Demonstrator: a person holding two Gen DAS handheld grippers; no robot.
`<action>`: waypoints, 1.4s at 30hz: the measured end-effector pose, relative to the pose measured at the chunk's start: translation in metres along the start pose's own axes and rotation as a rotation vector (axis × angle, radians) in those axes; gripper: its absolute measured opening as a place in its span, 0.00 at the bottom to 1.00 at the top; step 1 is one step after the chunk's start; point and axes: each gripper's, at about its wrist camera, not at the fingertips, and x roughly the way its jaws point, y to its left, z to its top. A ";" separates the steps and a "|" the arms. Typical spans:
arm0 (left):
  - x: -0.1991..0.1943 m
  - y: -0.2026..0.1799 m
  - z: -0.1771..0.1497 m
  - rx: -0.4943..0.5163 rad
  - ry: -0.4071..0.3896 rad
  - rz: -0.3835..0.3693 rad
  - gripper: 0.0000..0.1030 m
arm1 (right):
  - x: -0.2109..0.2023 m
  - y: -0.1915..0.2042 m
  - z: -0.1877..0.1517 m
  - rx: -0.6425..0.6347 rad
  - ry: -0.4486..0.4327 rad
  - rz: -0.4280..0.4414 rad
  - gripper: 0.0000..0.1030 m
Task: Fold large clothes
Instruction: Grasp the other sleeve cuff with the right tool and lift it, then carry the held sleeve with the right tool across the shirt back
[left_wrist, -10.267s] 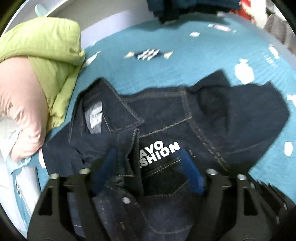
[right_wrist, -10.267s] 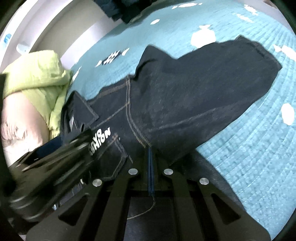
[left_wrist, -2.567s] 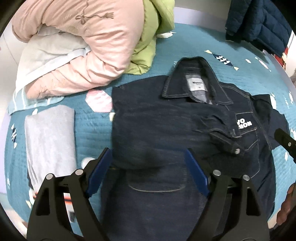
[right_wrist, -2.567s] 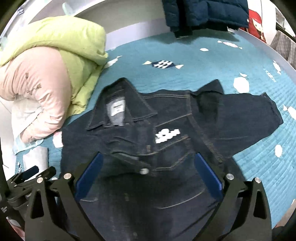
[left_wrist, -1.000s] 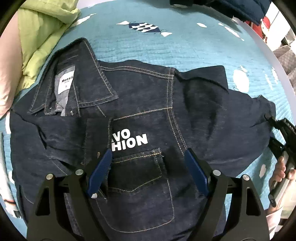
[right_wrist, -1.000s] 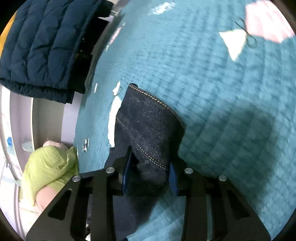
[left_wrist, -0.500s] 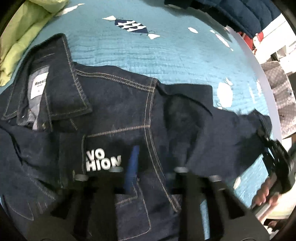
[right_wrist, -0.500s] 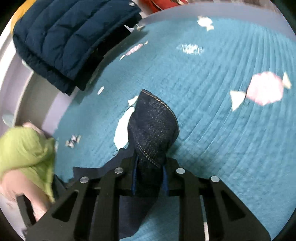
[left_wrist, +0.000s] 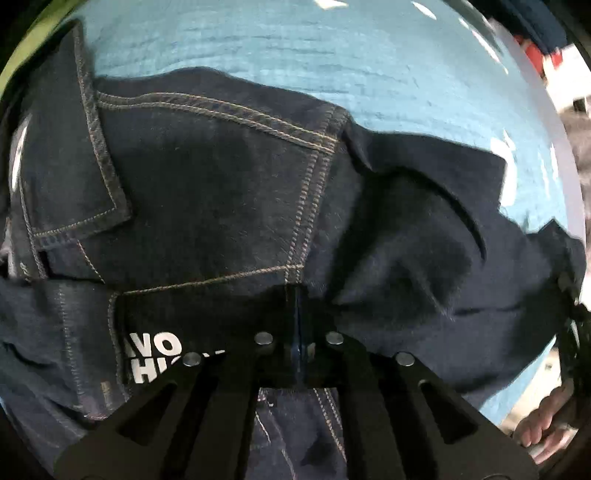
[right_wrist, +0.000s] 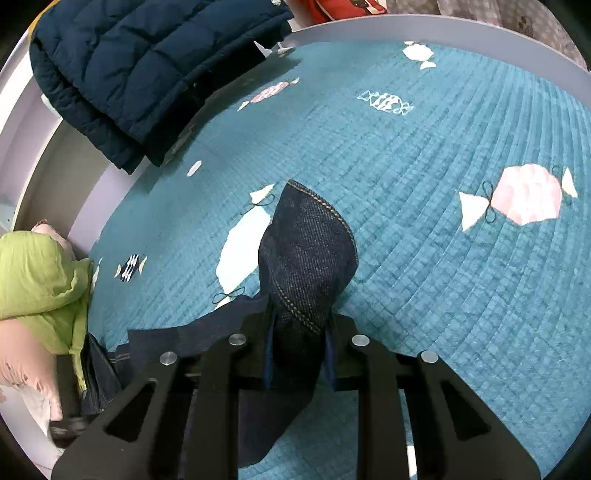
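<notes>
Pinching one denim jacket (left_wrist: 229, 177) cuff, right gripper (right_wrist: 300, 350) jaws; left gripper (left_wrist: 298, 332) jaws pressed together.

Matt stitched denim jacket (left_wrist: 229, 192), quilted bedspread (right_wrist: 424, 258)

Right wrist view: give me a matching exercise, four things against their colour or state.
Things:
1. denim sleeve cuff
2. puffer jacket
3. quilted bedspread
4. right gripper

States:
A. teal, with candy patterns
B. shut on denim
C. navy, draped over the bed's far edge
D. lifted, sticking up between the gripper's fingers

Pairs: 1-D, 2-C, 3-A, 4-B
</notes>
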 end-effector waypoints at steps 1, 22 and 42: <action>-0.002 -0.003 -0.001 0.019 -0.012 0.011 0.02 | 0.001 0.000 0.000 -0.001 0.001 0.004 0.19; 0.005 -0.033 -0.009 0.072 -0.094 0.163 0.03 | -0.108 0.138 -0.002 -0.169 -0.056 0.500 0.18; -0.129 0.083 -0.052 -0.080 -0.213 0.217 0.01 | -0.115 0.278 -0.098 -0.375 0.038 0.577 0.18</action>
